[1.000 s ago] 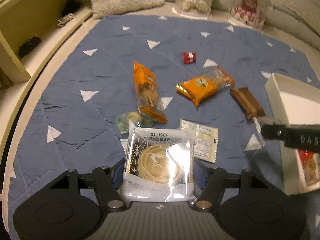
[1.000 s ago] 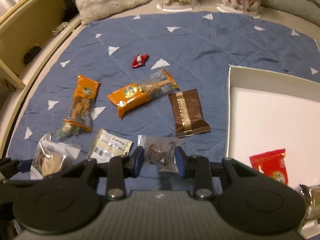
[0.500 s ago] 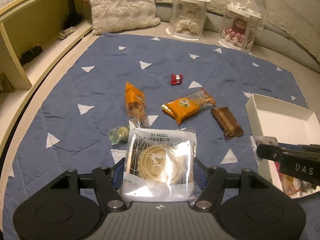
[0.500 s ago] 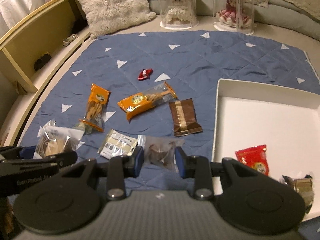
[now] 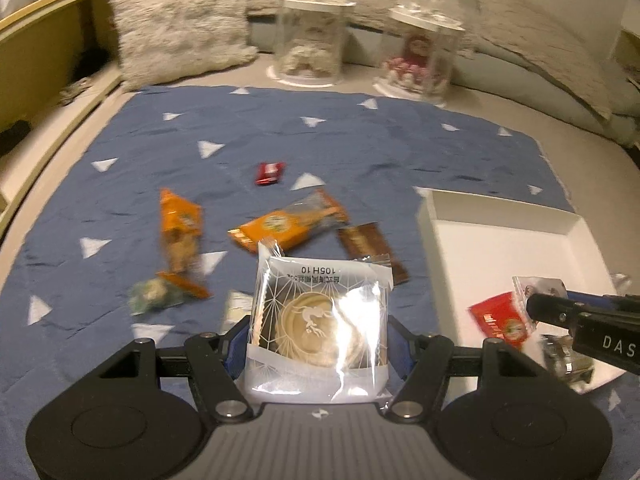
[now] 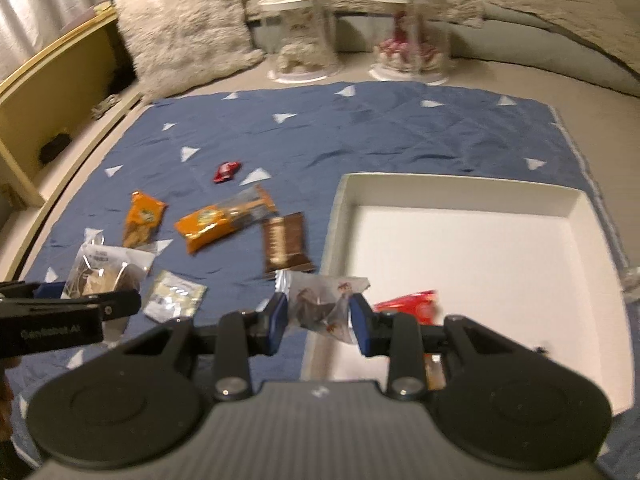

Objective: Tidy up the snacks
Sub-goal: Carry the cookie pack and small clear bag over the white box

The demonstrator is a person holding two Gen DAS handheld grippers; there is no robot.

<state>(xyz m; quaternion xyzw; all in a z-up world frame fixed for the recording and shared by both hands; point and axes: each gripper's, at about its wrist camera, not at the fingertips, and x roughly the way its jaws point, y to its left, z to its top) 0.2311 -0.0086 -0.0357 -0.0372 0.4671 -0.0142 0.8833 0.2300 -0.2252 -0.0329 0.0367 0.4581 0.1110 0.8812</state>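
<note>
My left gripper (image 5: 318,334) is shut on a clear-wrapped round pastry packet (image 5: 320,312), held above the blue mat; it also shows in the right wrist view (image 6: 102,272). My right gripper (image 6: 320,316) is shut on a small clear snack packet (image 6: 322,306), held over the near left edge of the white box (image 6: 460,188). The box (image 5: 500,216) holds a red packet (image 6: 412,304) and a shiny wrapped item (image 5: 564,360). Loose on the mat lie two orange packets (image 5: 288,224) (image 5: 180,236), a brown bar (image 5: 370,246), a red candy (image 5: 270,172), a green sweet (image 5: 154,296) and a white sachet (image 6: 174,296).
The blue quilted mat (image 5: 360,148) lies on a beige surface. Two clear display jars (image 5: 310,46) (image 5: 420,54) and a fluffy pillow (image 5: 176,20) stand at the back. A wooden shelf (image 6: 48,92) runs along the left.
Both grippers have risen and moved right with their packets. The right gripper went from above the mat to above the box's near left edge.
</note>
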